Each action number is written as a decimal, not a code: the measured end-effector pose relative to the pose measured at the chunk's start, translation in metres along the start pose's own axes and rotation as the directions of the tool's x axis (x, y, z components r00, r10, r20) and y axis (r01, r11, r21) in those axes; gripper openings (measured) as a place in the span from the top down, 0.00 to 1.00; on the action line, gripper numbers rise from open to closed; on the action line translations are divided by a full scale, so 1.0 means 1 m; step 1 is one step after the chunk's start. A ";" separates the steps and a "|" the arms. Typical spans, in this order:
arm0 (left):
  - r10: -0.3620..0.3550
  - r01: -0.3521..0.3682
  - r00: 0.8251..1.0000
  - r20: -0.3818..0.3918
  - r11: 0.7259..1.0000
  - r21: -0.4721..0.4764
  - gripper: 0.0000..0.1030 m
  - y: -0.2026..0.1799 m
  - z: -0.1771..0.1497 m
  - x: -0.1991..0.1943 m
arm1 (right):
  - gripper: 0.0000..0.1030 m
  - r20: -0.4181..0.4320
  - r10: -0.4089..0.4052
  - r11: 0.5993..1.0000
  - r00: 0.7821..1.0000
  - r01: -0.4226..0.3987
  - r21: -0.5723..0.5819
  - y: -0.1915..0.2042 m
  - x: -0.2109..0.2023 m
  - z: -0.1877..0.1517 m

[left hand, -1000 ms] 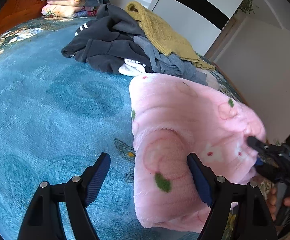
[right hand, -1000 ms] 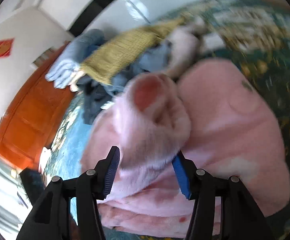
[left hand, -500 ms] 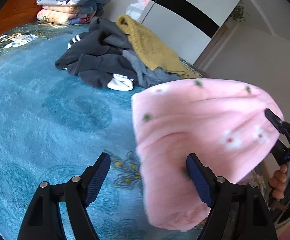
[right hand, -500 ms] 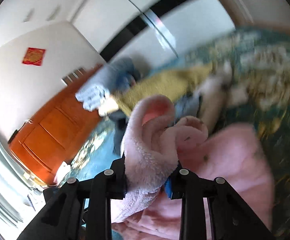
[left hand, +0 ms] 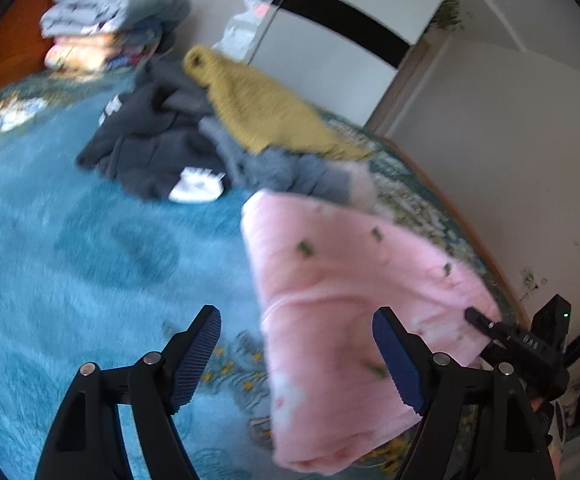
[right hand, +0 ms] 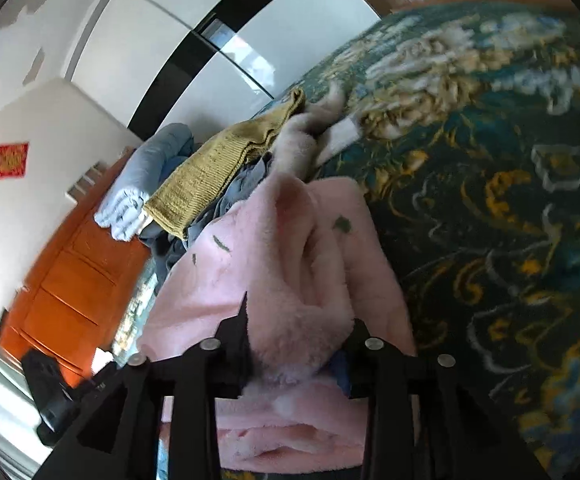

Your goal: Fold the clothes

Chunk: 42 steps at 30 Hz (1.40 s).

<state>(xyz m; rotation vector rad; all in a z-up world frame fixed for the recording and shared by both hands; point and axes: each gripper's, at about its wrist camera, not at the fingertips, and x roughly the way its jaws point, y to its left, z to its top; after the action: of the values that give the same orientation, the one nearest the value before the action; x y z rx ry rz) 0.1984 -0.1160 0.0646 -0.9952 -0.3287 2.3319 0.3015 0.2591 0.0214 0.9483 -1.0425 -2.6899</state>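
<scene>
Gripping a thick bunched fold of pink fleece garment (right hand: 290, 280), right gripper (right hand: 294, 360) jaws clamped on the pile after opening slightly in the last half second, fabric filling the gap and spilling below. Left gripper (left hand: 296, 356) jaws spread wide, nothing pressed; pink fleece garment (left hand: 354, 304) hanging ahead of and partly between them, crossing the right-hand pad. Beyond both jaws: heap of unfolded clothes (left hand: 210, 136) on blue blanket (left hand: 70, 260); stack of folded items (left hand: 106, 28) farther back.
</scene>
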 end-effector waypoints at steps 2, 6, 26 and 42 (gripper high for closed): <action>-0.029 0.028 0.999 0.022 0.999 0.034 0.21 -0.012 0.007 -0.001 | 0.56 0.012 -0.062 0.993 0.998 0.062 -0.095 0.010 -0.014 -0.003; -0.086 0.086 0.996 0.007 0.994 0.067 0.21 -0.028 0.011 0.010 | 0.50 0.100 -0.225 0.926 0.969 0.245 -0.288 0.033 -0.041 0.001; -0.161 0.159 0.984 -0.083 0.987 -0.026 0.21 -0.015 -0.010 0.029 | 0.44 -0.012 0.027 0.968 1.000 -0.029 -0.248 0.045 -0.009 0.001; -0.270 0.197 0.948 -0.169 0.914 -0.353 0.00 0.052 -0.016 0.084 | 0.08 -0.186 0.058 0.998 0.981 -0.061 -0.008 -0.026 0.030 0.012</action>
<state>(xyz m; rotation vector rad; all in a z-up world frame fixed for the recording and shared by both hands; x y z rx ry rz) 0.1420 -0.1077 -0.0169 -1.2790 -0.7315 1.9656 0.2739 0.2761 -0.0038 1.1212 -0.9967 -2.5006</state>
